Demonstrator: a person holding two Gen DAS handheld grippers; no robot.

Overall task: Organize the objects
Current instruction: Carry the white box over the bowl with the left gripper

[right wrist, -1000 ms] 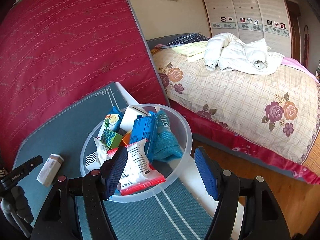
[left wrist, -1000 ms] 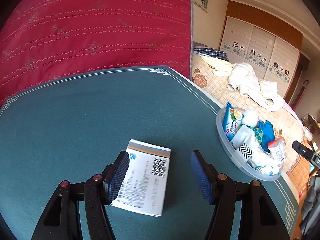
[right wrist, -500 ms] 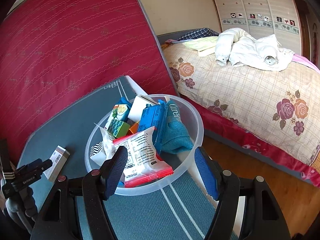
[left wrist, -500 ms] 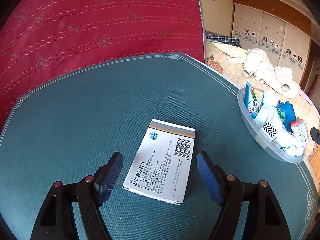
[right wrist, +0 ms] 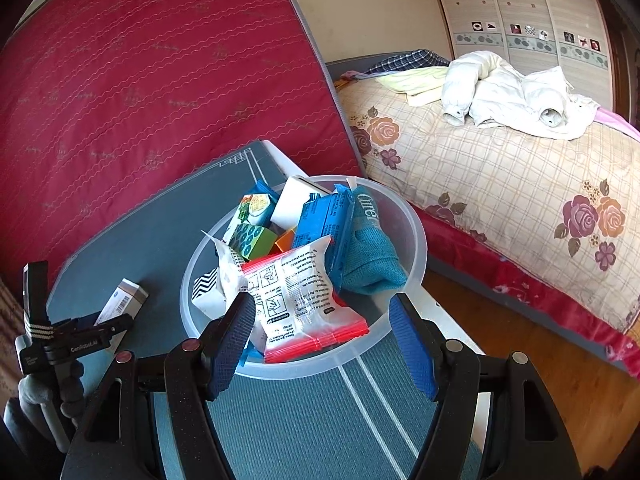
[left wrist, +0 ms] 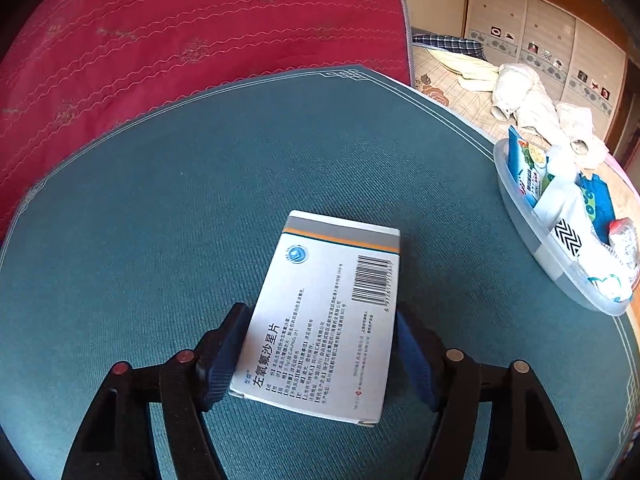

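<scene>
In the left wrist view, the red quilted mattress (left wrist: 180, 40) stands behind the teal table mat (left wrist: 160, 200). On the mat lies the white medicine box (left wrist: 324, 316), barcode side up, with a grey and orange band across its far end. The left gripper (left wrist: 320, 356) sits around the near half of the box, one blue pad against the box's left long edge and the other against its right long edge; the jaws appear closed onto the box, which seems to rest flat on the mat. To the right, at the mat's edge, is the clear plastic basin (left wrist: 536, 248), filled with packets and small boxes. Beyond it lies the bed (left wrist: 460, 92), with a white jacket (left wrist: 528, 100) crumpled on it, and the wardrobe (left wrist: 540, 28) behind.

In the right wrist view, the left gripper (right wrist: 86, 336) shows at the far left as a black frame, its fingertips hidden, with the medicine box (right wrist: 122, 300) poking out past it on the mat. Further right, the basin (right wrist: 408, 224) sits near the table corner, holding a white sachet with red edges (right wrist: 300, 304), a blue carton (right wrist: 320, 216), a teal cloth (right wrist: 368, 264) and a green dotted cube (right wrist: 254, 240). The right gripper (right wrist: 322, 340) hangs just in front of the basin's near rim, jaws spread wide with nothing between them. The bed (right wrist: 500, 180) fills the right side.
</scene>
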